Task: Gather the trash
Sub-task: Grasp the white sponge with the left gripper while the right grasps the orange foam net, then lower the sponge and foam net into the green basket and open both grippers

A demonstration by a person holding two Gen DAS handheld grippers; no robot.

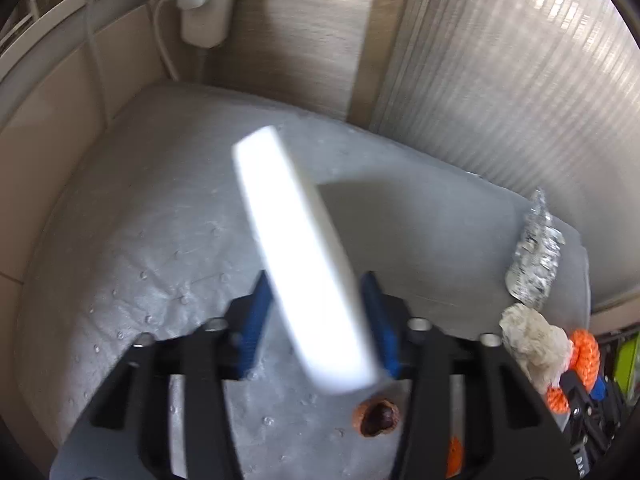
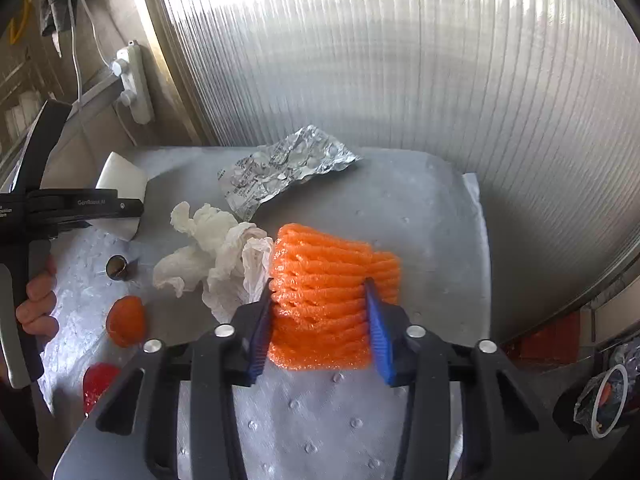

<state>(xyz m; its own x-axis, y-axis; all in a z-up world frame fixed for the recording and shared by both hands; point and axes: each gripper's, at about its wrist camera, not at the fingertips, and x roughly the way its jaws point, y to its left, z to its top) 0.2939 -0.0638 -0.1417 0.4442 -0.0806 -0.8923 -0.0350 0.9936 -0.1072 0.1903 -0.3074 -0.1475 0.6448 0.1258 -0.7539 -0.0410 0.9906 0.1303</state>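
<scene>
On the grey dimpled table [image 2: 400, 208], your right gripper [image 2: 320, 320] straddles the orange foam fruit net [image 2: 328, 280], jaws touching both sides; its long axis runs near to far. Your left gripper [image 1: 316, 320] holds the white flat foam block [image 1: 296, 248] aloft. Left of the net lie one crumpled white tissue [image 2: 212, 248], one silver blister foil [image 2: 280, 164] and one orange peel [image 2: 126, 320].

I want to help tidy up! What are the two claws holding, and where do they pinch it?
The left claw pinches a white foam block near its lower end. The right claw squeezes the orange foam net by its two sides.
</scene>
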